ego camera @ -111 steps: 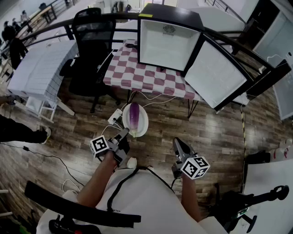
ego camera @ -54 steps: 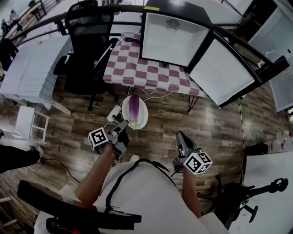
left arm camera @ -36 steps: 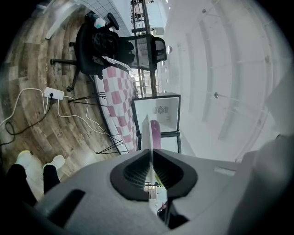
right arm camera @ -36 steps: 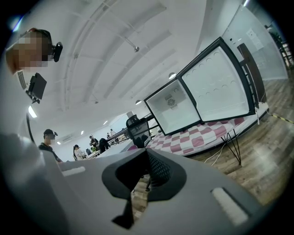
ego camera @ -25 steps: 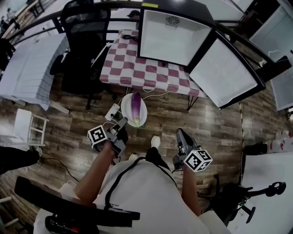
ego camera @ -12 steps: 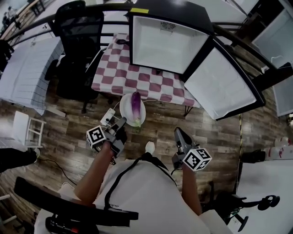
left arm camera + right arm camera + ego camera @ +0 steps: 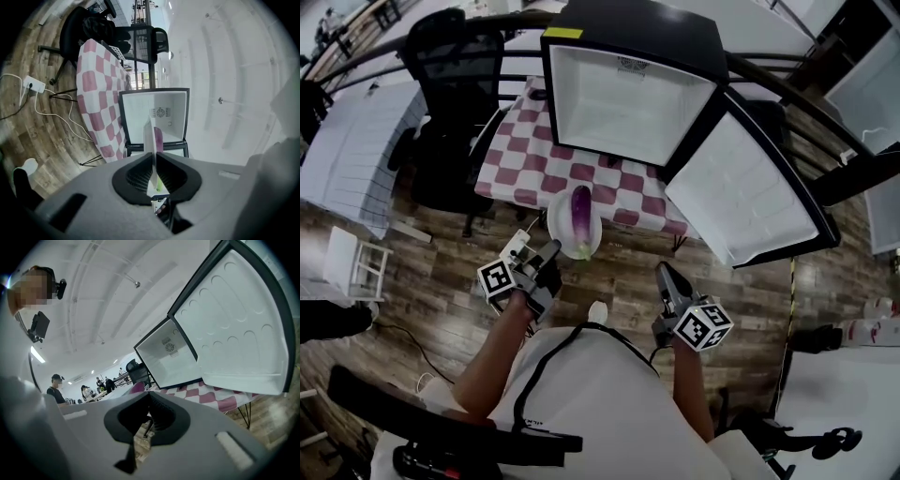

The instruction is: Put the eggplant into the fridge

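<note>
Nearer the table than half a second ago, the left gripper (image 7: pixel 548 258) pinches the rim of the white plate (image 7: pixel 555 217) bearing the eggplant (image 7: pixel 580 214), so keep it level into the open fridge (image 7: pixel 623 103), with the right gripper (image 7: pixel 661 274), pressed together and empty, clear of the door (image 7: pixel 750 187).

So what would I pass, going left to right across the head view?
White table → black office chair → left gripper → plate carrying the eggplant → right gripper.
</note>
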Tool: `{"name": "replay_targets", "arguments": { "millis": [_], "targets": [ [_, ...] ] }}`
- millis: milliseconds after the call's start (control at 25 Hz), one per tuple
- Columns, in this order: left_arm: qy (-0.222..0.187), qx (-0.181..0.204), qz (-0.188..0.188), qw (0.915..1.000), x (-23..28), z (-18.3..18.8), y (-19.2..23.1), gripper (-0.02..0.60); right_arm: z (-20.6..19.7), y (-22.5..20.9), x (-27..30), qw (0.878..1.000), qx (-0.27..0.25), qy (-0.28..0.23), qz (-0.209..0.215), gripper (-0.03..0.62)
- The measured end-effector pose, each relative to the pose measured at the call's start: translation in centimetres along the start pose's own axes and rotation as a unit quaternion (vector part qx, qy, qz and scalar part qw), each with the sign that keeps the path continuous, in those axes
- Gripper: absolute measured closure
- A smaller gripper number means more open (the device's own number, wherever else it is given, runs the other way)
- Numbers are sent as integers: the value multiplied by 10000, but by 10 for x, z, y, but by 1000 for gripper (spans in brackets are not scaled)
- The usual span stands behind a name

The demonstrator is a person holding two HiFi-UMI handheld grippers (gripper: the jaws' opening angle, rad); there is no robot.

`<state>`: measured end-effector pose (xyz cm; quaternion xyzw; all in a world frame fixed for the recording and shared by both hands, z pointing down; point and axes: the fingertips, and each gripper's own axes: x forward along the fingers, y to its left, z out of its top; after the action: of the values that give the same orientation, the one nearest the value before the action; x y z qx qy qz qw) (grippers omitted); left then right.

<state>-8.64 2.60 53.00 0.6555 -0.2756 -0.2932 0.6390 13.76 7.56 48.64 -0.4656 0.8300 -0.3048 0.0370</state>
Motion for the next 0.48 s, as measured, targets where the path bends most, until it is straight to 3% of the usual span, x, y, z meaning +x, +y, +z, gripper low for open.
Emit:
{"name": "replay_targets", "arguments": {
  "millis": [480],
  "targets": [
    [-226,-49,-85,9997,46,-11,0,554,24,-52,10,9996,46,160,223,588]
  ]
}}
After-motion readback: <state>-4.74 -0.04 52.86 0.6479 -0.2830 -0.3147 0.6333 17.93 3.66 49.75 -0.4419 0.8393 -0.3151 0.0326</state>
